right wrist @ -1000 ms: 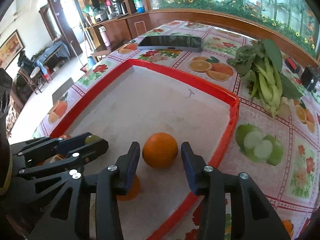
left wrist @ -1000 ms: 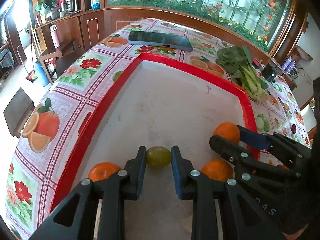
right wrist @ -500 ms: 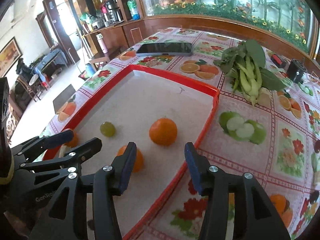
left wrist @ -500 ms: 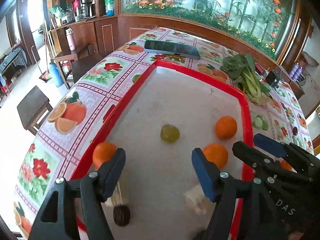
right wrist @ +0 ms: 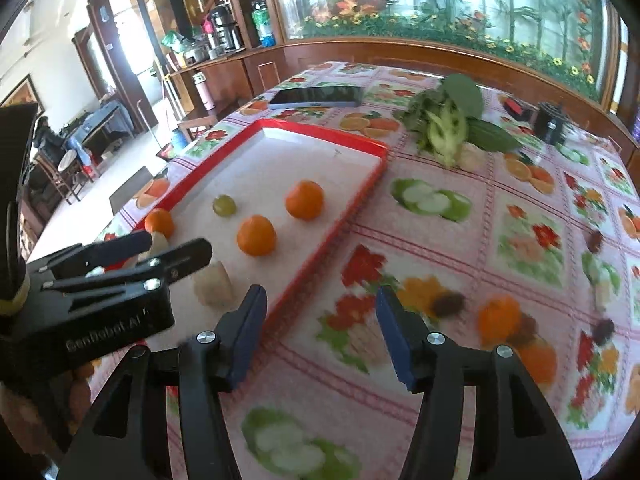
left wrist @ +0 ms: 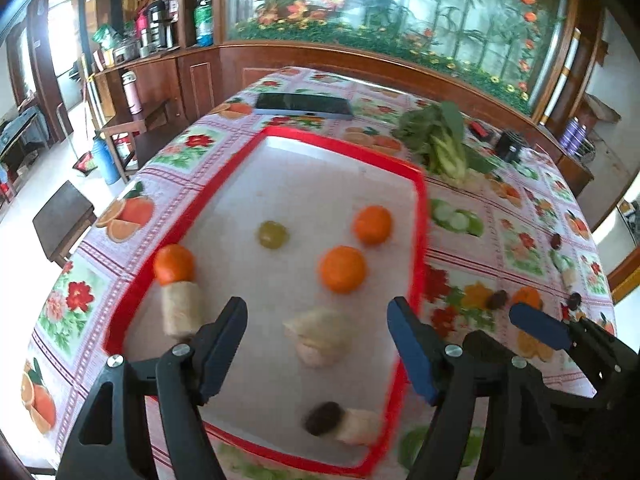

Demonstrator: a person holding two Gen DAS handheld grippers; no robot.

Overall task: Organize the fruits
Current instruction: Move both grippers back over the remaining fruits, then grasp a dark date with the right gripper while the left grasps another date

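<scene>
Nearest in the left wrist view, the left gripper (left wrist: 316,344) is seen with its jaws spread and nothing between them; they have just been opening. In the right wrist view the right gripper (right wrist: 320,328) is likewise released and empty, its jaws having just been widening, held over the tablecloth (right wrist: 460,248) at 3 o'clock of the tray (left wrist: 418,248).

The job is judged part done. Inside the red-rimmed, pale-floored tray, a dark wrinkled fruit (left wrist: 322,418) is set touching a pale lump (left wrist: 360,428) at the 6 o'clock edge. Beyond these, a beige, peeled-looking piece (left wrist: 316,340) is placed near the middle, and a fibrous tan cylinder (left wrist: 180,312) is set at 9 o'clock against an orange (left wrist: 174,264). Two more smooth, round oranges (left wrist: 342,268) (left wrist: 372,224) and a glossy green fruit (left wrist: 272,234) are spread further in, all apart from each other.

Work is left: off the tray, at 3 o'clock on the cloth, a small orange (right wrist: 498,316) and several dark fruits (right wrist: 450,304) are seen, blurred among printed fruit, so the exact count cannot be told.

Farther off, at 1 o'clock, a leafy green bunch (right wrist: 444,124) with thick pale stalks is laid on the glossy patterned cloth. At 12 o'clock a flat dark phone (right wrist: 316,96) is laid past the tray's far rim.
</scene>
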